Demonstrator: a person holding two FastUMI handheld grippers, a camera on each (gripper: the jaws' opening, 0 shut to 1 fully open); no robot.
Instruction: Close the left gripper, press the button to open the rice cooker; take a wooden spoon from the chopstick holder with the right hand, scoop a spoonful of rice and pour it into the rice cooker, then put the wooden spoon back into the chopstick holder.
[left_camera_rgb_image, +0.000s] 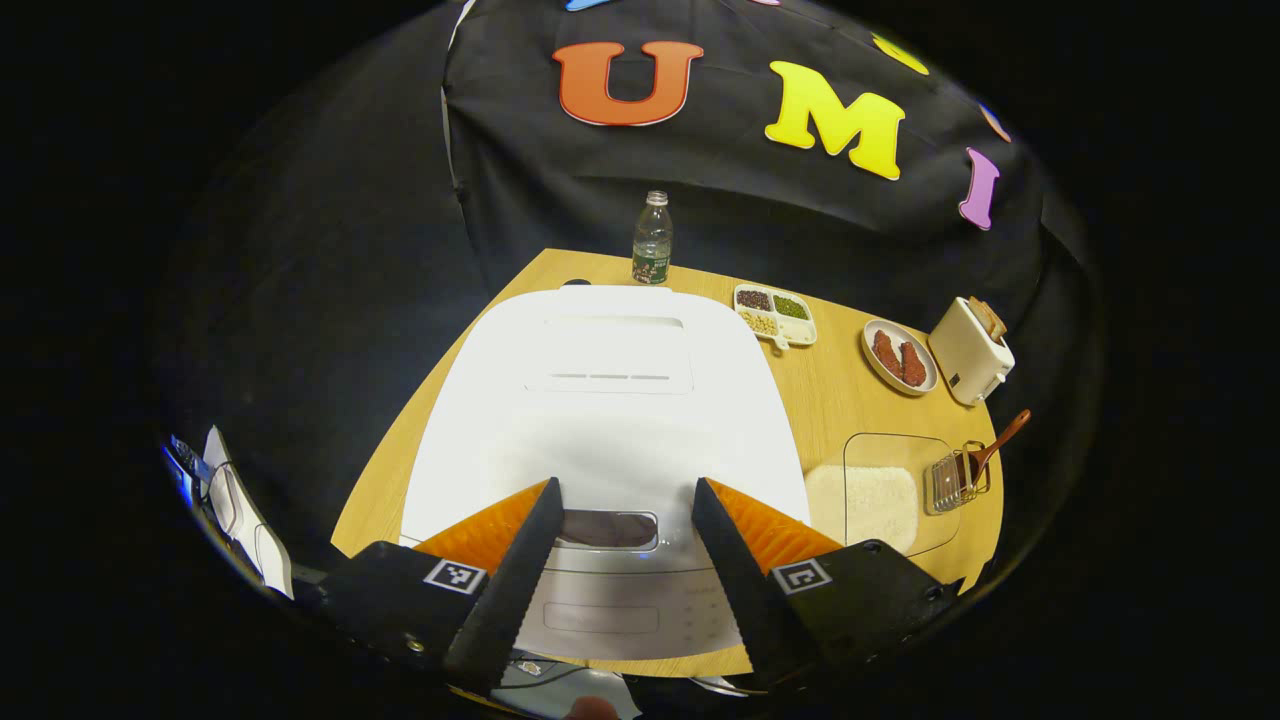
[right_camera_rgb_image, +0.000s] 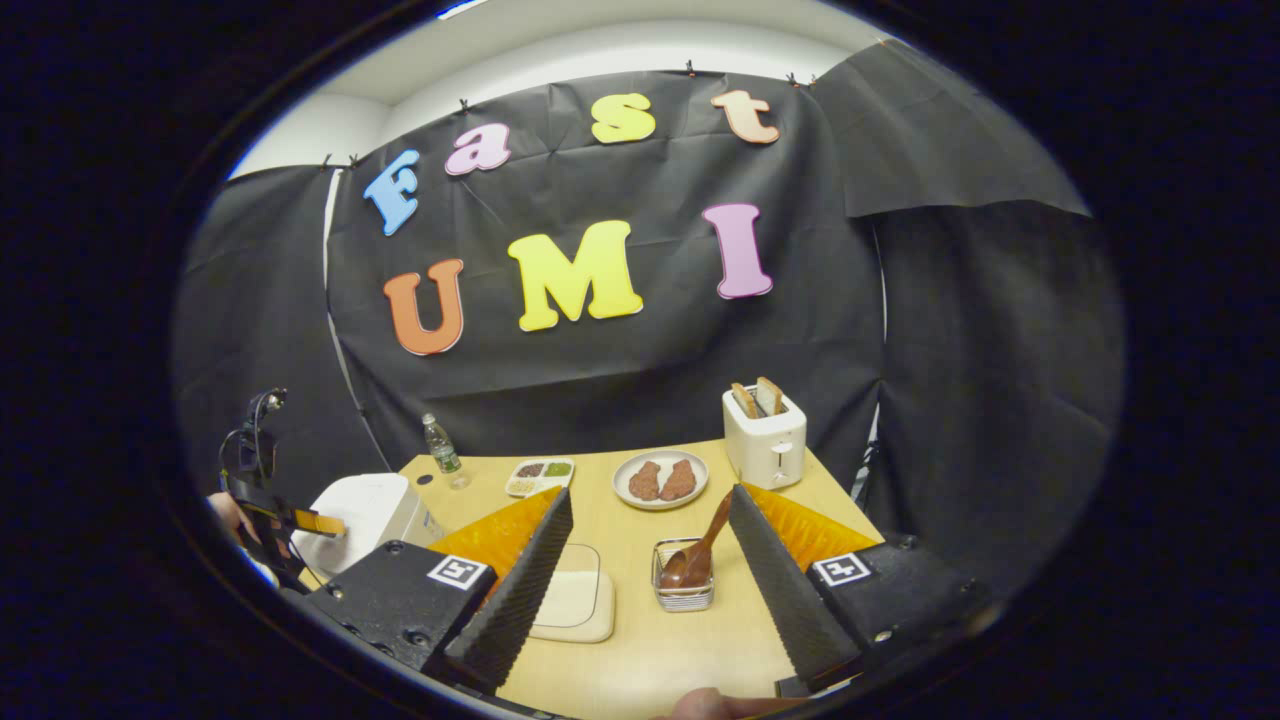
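Worktop (left_camera_rgb_image: 830, 400) is carrying rice cooker (left_camera_rgb_image: 610, 400) at left edge, lid down. Left tool (left_camera_rgb_image: 625, 545) is hovering wide over button (left_camera_rgb_image: 608, 528), not yet closed. Right tool (right_camera_rgb_image: 650, 555) is waiting wide, empty; wooden spoon (right_camera_rgb_image: 700, 555) is sitting in chopstick holder (right_camera_rgb_image: 683, 590) nr rice tray (right_camera_rgb_image: 575, 600). All steps left.

One rice cooker (left_camera_rgb_image: 610, 400), one bottle (left_camera_rgb_image: 652, 239), one four-part dish (left_camera_rgb_image: 775, 315), one plate (left_camera_rgb_image: 899, 357) with two red pieces, one toaster (left_camera_rgb_image: 970, 351) with two slices, one rice tray (left_camera_rgb_image: 880, 490), one holder (left_camera_rgb_image: 958, 478), one spoon (left_camera_rgb_image: 1000, 442), on one counter (left_camera_rgb_image: 830, 390).
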